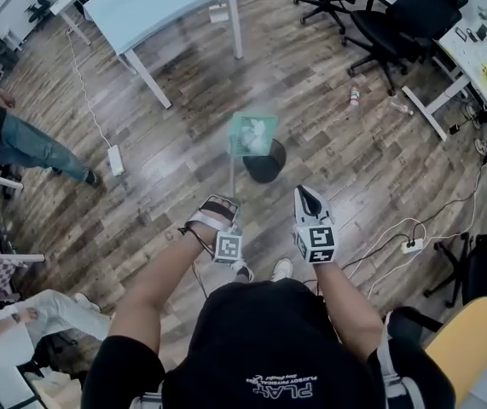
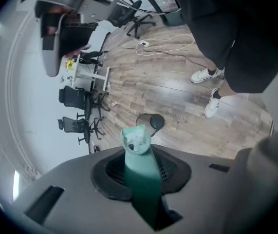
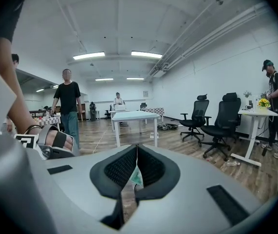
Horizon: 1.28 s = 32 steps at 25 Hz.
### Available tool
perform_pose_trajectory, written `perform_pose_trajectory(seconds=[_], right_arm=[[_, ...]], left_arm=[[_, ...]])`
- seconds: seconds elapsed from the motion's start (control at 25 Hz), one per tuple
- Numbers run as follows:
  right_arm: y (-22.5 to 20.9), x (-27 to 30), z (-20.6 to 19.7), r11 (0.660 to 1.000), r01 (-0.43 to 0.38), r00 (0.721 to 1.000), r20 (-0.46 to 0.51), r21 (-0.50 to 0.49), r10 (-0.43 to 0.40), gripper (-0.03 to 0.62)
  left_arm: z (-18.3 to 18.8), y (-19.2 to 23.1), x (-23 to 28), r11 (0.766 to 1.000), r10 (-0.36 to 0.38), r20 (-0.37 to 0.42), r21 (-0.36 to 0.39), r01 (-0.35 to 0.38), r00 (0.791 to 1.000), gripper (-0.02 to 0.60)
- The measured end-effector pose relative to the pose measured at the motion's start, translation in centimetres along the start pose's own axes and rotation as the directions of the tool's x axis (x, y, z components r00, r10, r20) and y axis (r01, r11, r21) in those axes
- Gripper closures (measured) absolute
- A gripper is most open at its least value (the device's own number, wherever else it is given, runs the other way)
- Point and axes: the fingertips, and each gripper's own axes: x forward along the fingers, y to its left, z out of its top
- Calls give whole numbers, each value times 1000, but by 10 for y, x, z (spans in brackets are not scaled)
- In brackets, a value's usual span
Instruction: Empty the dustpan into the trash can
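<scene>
In the head view a green dustpan [image 1: 253,135] with white paper scraps in it hangs tilted over the far left rim of a black trash can [image 1: 266,162] on the wood floor. Its long handle runs back to my left gripper [image 1: 223,203], which is shut on it. The left gripper view shows the green handle [image 2: 143,179] clamped between the pads, with the dustpan [image 2: 138,139] beyond it next to the trash can [image 2: 152,122]. My right gripper [image 1: 310,196] is held beside the left one, apart from the handle. Its jaws [image 3: 135,167] are shut with nothing between them.
A white table [image 1: 166,2] stands behind the can and black office chairs [image 1: 397,15] at the back right. A power strip [image 1: 116,158] and cable lie to the left, another power strip [image 1: 411,245] to the right. A person's legs [image 1: 30,147] are at left. A small bottle [image 1: 354,96] lies on the floor.
</scene>
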Motion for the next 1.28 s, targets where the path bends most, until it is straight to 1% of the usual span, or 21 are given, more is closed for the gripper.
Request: perform_pose_trajectory(seconds=[0.08,0.16,0.24,0.36,0.44,0.56,0.64,0.76,1.04,1.2,1.28], right_arm=[[-2,-1,3,1000,1,1000,7,-6,0,569],[-2,-2,4,1000,-1,1000,7,-9,1,569],[0,0,6,1000,-3,1000,8,-7,3,569],[2,1,8,1000,-9,1000,11,-2,9,569],[5,2,8,1000,-14,1000,13,0,14,569],[9,2,7,1000,-22,1000,15,1,22,569],[11,3,7,1000,-25,1000,17,2,25,569],[13,2,5,1000,-29,999,15,5,29,569],[11,-5,-1,999,-35,999,3,11,35,569],[12,-7,-5,999,-36,999,-1,16,36,569],[15,-7,-7,999,-38,999,-4,20,38,569]], left_arm=[[3,-15,1,996,-54,-27,75,56,998,485],[10,-25,1,990,-77,-13,116,78,997,485],[16,-30,-1,985,-88,12,149,85,996,485],[17,-36,-3,974,-99,5,207,96,995,485],[16,-42,-1,960,-97,-12,262,97,995,485],[20,-49,-1,942,-86,3,327,80,996,485],[21,-53,0,924,-79,3,376,72,997,485],[16,-53,-5,891,-85,-31,446,90,996,485],[8,-37,-6,834,-70,-70,544,97,995,485],[5,-29,-9,784,-65,-86,612,104,994,485],[5,-27,-10,766,-64,-90,634,106,994,485]])
